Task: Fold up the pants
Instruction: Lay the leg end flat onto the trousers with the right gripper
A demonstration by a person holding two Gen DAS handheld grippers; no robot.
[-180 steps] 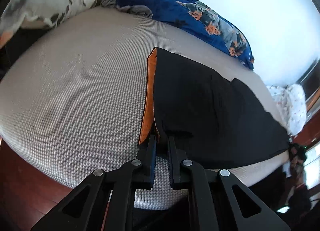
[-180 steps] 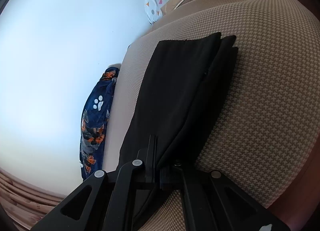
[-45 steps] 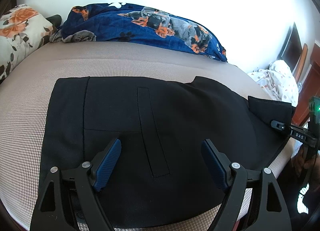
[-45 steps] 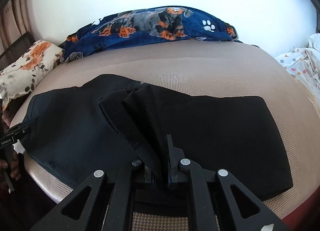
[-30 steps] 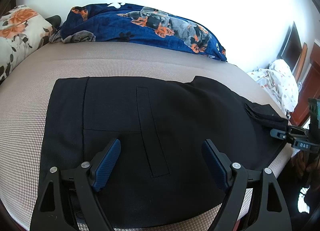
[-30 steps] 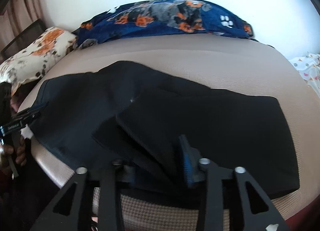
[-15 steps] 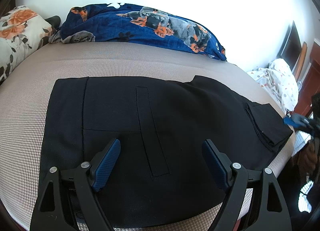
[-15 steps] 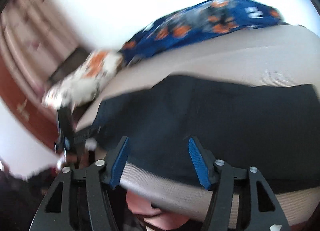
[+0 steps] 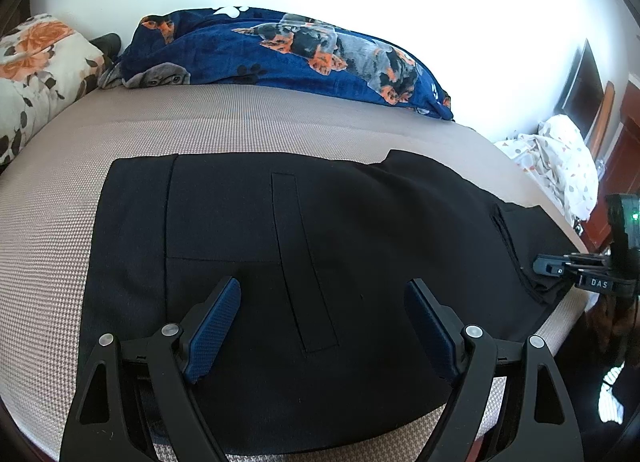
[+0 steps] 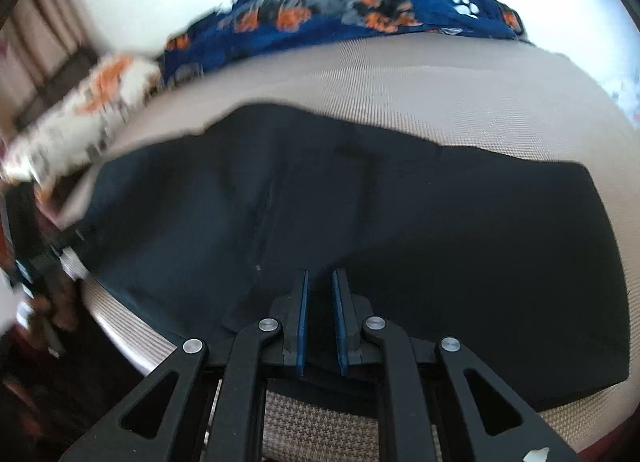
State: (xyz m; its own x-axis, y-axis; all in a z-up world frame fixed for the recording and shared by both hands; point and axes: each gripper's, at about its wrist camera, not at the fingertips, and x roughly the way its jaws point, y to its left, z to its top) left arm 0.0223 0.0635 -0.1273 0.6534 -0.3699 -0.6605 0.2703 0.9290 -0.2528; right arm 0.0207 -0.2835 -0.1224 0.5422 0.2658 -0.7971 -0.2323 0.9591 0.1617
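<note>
Only from the left gripper (image 9: pixel 322 316), jaws wide: right gripper (image 9: pixel 548 265), jaws closing on pants (image 9: pixel 320 230).

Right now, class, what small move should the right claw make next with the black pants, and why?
Probably lift the right claw slightly. Its jaws have just been closing, and the near edge of the pants appears pinched between them, flat on the bed; the left claw hovers open.

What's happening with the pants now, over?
Left tool open, hovering over pants. Right tool just closing, pants' near edge between pads. Blue blanket lies behind, clear of pants.
</note>
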